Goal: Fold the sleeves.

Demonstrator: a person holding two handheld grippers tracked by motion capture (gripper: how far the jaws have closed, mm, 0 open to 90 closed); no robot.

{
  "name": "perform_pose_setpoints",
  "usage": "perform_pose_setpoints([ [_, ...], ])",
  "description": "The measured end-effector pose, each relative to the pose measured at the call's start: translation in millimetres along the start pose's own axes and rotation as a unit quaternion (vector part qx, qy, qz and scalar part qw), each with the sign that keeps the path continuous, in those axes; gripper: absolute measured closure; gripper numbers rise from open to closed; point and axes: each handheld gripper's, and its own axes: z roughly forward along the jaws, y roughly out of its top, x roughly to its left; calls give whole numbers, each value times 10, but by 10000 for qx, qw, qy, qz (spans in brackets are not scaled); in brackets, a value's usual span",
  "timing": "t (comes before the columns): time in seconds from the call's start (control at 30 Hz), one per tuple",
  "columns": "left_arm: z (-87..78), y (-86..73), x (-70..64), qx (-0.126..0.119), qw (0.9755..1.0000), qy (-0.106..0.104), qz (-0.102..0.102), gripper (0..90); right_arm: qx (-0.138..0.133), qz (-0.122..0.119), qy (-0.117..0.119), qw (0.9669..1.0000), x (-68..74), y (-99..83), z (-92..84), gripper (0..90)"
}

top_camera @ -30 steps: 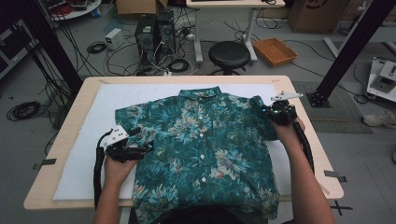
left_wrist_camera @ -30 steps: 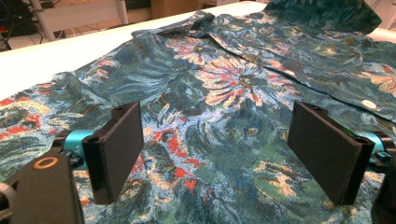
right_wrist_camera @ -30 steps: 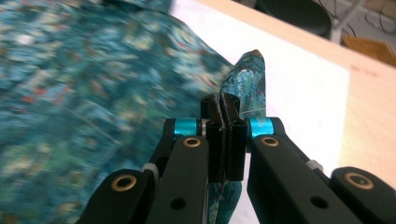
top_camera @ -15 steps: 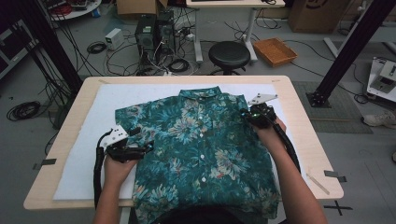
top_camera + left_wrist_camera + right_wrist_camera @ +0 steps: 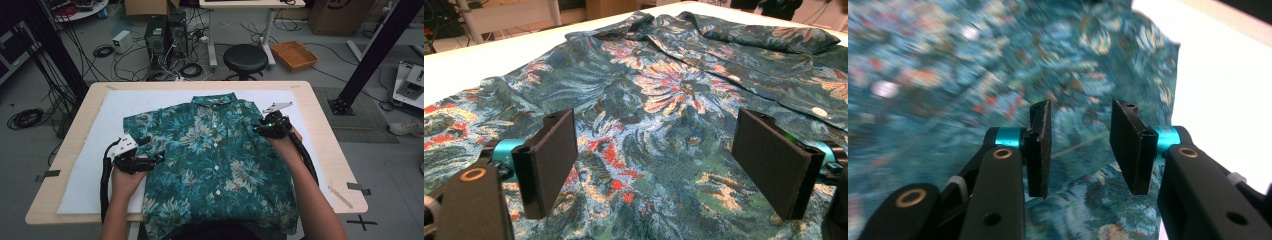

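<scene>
now the shirt (image 5: 215, 160) is flanked: r gripper (image 5: 1080, 147), jaws just parted w/ nothing between, over its right sleeve; l gripper (image 5: 659, 165) wide open, empty.

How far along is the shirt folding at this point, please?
Done: the shirt lies buttoned, front up, and its sleeve at the right gripper appears folded in over the body. In hand: that gripper's jaws have just been opening, with nothing between them; the left gripper rests open on the spread-out other sleeve. Left: folding that sleeve in, then the body.
</scene>
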Motion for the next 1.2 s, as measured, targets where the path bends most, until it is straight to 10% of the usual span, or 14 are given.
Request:
perform_pose_setpoints([
  [0.2, 0, 0, 3, -7, 10000, 3, -20, 185, 364, 258, -180, 9988, -161, -113, 283, 622],
  [0.33, 0, 0, 2, -1, 10000, 6, -11, 185, 407, 301, 67, 9987, -201, -142, 353, 884],
  [1.2, -1, -1, 4, -15, 10000, 2, -46, 187, -111, -855, 462, 9952, 575, 374, 183, 897],
])
